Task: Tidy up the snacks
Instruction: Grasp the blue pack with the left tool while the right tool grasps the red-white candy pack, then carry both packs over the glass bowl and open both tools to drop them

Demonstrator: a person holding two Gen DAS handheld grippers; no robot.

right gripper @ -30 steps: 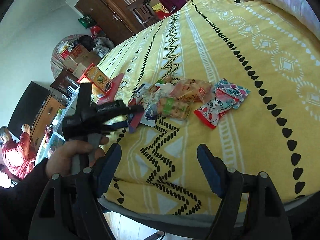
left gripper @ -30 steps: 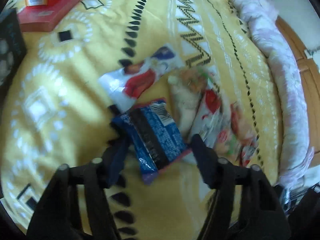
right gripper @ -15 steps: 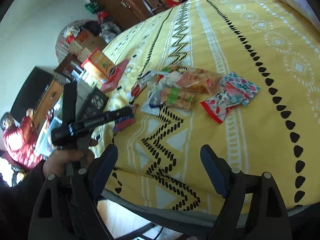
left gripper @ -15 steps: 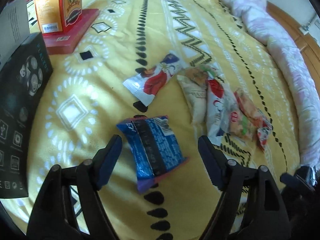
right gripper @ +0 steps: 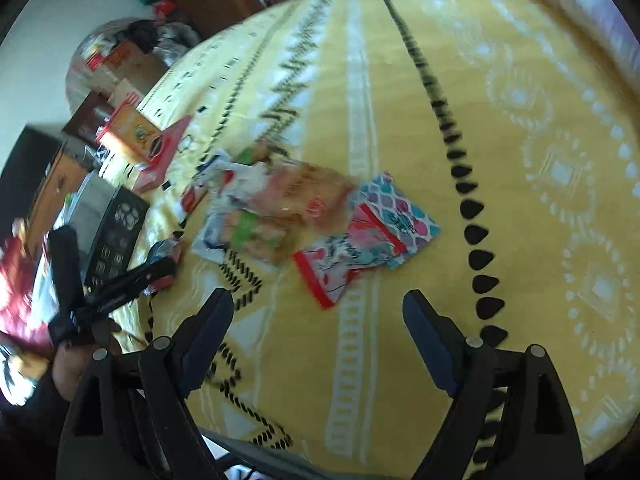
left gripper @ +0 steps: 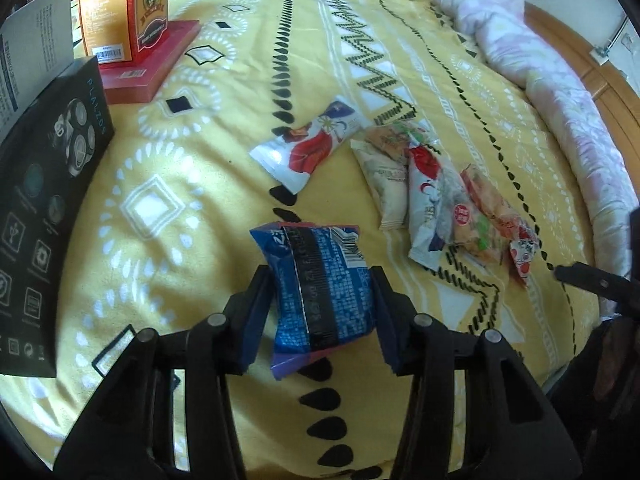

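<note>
Left wrist view: fisheye, mounted behind the left gripper (left gripper: 320, 312), looking steeply down along its fingers onto the bed (left gripper: 168, 200). Close range; a blue snack packet (left gripper: 320, 288) fills lower centre. Boxes (left gripper: 44, 200) at left edge, rolled quilt (left gripper: 560, 112) at upper right.

Right wrist view: fisheye, mounted behind the right gripper (right gripper: 316, 340), angled down across the bed (right gripper: 500, 200) from its near edge. Wider, more distant, motion-blurred; room furniture at upper left.

Shared ground: snack pile (left gripper: 440, 200) (right gripper: 288, 208), black box (right gripper: 116, 236), orange box (left gripper: 124, 8) (right gripper: 132, 136). The left gripper (right gripper: 132, 276) appears at the right view's left side; the right gripper's finger (left gripper: 592, 280) enters the left view's right edge.
</note>
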